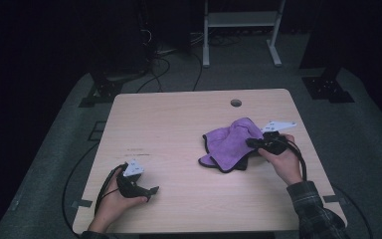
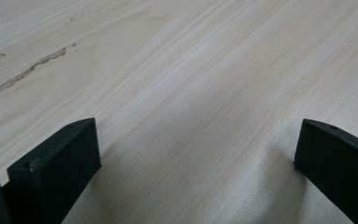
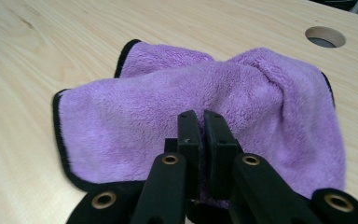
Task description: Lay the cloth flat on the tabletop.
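A purple cloth [image 1: 231,143] with a black hem lies bunched on the right half of the wooden table [image 1: 179,129]. My right gripper [image 1: 252,143] is at the cloth's right edge, and in the right gripper view its jaws are pressed together on a fold of the purple cloth [image 3: 177,107], with the right gripper [image 3: 202,119] pinching the fabric between the pads. My left gripper [image 1: 151,191] rests low over bare wood near the front left. In the left gripper view, the left gripper [image 2: 196,154] stands open with nothing between its fingers [image 2: 60,158].
A round cable hole [image 1: 236,103] sits near the table's far edge, also seen as a hole [image 3: 325,36] beyond the cloth. Dark scuff marks [image 2: 28,70] streak the wood ahead of the left gripper. A white frame [image 1: 241,30] stands on the floor behind the table.
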`<control>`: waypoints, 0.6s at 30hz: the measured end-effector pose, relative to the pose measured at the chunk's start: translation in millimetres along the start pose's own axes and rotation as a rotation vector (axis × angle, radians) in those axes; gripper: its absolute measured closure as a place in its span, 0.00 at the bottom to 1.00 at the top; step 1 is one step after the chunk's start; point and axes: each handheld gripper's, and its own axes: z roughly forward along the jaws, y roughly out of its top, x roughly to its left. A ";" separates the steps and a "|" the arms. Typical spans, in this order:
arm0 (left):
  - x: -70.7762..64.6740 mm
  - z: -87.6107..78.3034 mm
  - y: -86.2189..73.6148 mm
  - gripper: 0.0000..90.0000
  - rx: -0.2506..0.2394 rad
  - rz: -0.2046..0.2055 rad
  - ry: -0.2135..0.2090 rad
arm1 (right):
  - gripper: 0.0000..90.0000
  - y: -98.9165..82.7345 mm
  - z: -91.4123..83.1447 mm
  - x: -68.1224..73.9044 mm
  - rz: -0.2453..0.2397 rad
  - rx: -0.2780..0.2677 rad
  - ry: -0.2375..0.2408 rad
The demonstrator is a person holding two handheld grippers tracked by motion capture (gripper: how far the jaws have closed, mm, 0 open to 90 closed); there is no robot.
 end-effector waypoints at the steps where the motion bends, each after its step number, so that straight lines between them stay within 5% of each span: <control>1: 0.0 0.0 0.0 0.00 0.000 0.000 0.000 | 0.95 -1.7 -4.4 -0.6 0.000 -0.001 0.002; 9: 0.0 -0.3 0.1 0.00 0.003 0.000 -0.001 | 0.95 -17.8 -32.2 -10.0 0.019 0.014 -0.041; 18: -0.3 -0.7 -0.2 0.00 0.004 0.001 -0.001 | 0.95 -45.7 -51.2 -36.4 0.080 0.064 -0.121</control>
